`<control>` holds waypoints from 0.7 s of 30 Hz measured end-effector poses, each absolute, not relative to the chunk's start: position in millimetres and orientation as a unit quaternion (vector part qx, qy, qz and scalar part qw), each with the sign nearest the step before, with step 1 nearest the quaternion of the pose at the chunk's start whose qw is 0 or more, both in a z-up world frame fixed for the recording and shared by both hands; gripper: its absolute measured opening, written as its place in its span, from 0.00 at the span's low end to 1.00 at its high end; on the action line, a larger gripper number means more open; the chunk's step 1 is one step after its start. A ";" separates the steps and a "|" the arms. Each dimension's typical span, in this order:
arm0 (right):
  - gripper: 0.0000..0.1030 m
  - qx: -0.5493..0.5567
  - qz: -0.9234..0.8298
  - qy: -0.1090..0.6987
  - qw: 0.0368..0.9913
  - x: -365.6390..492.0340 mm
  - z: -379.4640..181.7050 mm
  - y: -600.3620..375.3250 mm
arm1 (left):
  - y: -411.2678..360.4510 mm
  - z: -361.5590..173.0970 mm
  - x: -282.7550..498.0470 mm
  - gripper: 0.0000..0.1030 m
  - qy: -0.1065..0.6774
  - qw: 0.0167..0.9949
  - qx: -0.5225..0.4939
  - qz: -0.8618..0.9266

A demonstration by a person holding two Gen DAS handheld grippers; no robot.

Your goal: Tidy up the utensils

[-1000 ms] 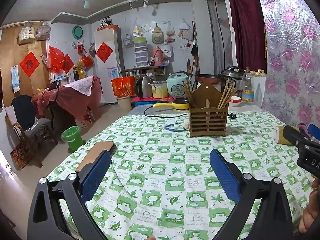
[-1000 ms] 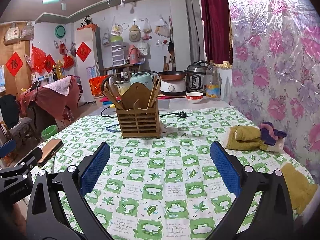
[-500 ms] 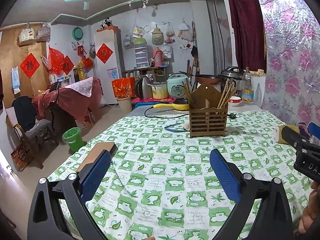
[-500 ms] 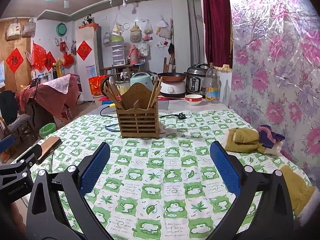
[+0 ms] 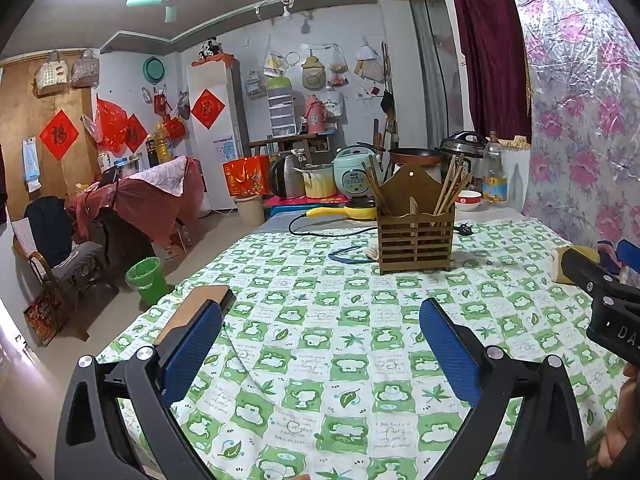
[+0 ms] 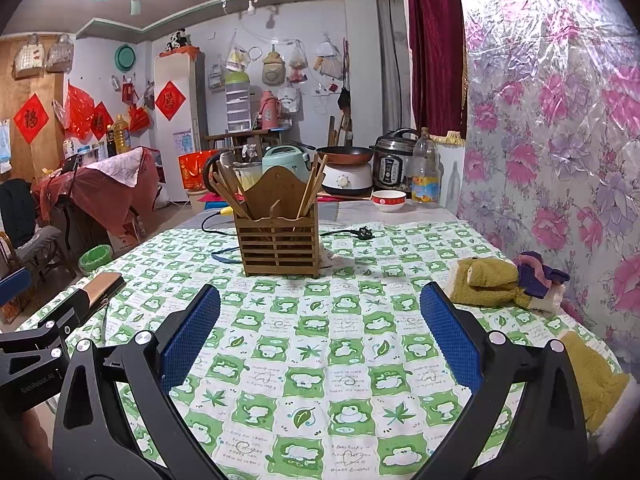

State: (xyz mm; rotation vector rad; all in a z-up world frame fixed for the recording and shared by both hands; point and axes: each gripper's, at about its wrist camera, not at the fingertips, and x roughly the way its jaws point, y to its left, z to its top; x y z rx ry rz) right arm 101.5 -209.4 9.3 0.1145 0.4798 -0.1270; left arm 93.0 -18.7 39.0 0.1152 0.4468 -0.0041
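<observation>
A slatted wooden utensil holder (image 5: 415,241) stands upright at the far middle of the table, with wooden chopsticks (image 5: 451,189) leaning out of both its sides. It also shows in the right wrist view (image 6: 279,240), with chopsticks (image 6: 228,194) in it. My left gripper (image 5: 320,320) is open and empty, low over the near part of the green-and-white tablecloth (image 5: 340,340). My right gripper (image 6: 320,308) is open and empty, beside the left one and equally far from the holder.
A phone (image 5: 196,310) lies near the table's left edge. Yellow and purple cloths (image 6: 504,280) lie at the right by the flowered wall. A black plug and cable (image 6: 362,234) and a blue cord (image 5: 348,254) lie near the holder. Cookers, a bottle and a bowl (image 6: 388,200) stand behind.
Both grippers have drifted slightly back and up from the table. Their jaws stay open and the holder has not moved.
</observation>
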 end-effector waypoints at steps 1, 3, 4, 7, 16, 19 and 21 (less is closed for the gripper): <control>0.94 0.057 -0.063 0.237 0.968 101.3 9.3 -209.7 | -18.8 39.0 93.2 0.95 0.222 0.973 0.057 -0.002; 0.94 0.056 -0.063 0.236 0.968 101.0 9.3 -208.8 | -18.7 39.0 92.8 0.95 0.221 0.974 0.057 -0.003; 0.94 0.055 -0.062 0.235 0.968 100.8 9.5 -208.9 | -19.0 39.1 93.1 0.95 0.221 0.974 0.057 -0.002; 0.94 0.054 -0.062 0.235 0.968 100.5 9.8 -208.0 | -19.0 39.0 93.1 0.95 0.221 0.974 0.058 -0.003; 0.94 0.055 -0.062 0.235 0.968 100.1 9.6 -207.7 | -19.6 38.7 93.2 0.95 0.222 0.973 0.058 -0.002; 0.94 0.054 -0.062 0.235 0.969 100.1 9.6 -207.4 | -19.6 38.8 93.1 0.95 0.221 0.973 0.058 -0.002; 0.94 0.053 -0.062 0.235 0.969 100.0 9.5 -207.3 | -19.7 38.7 93.2 0.95 0.221 0.973 0.058 -0.002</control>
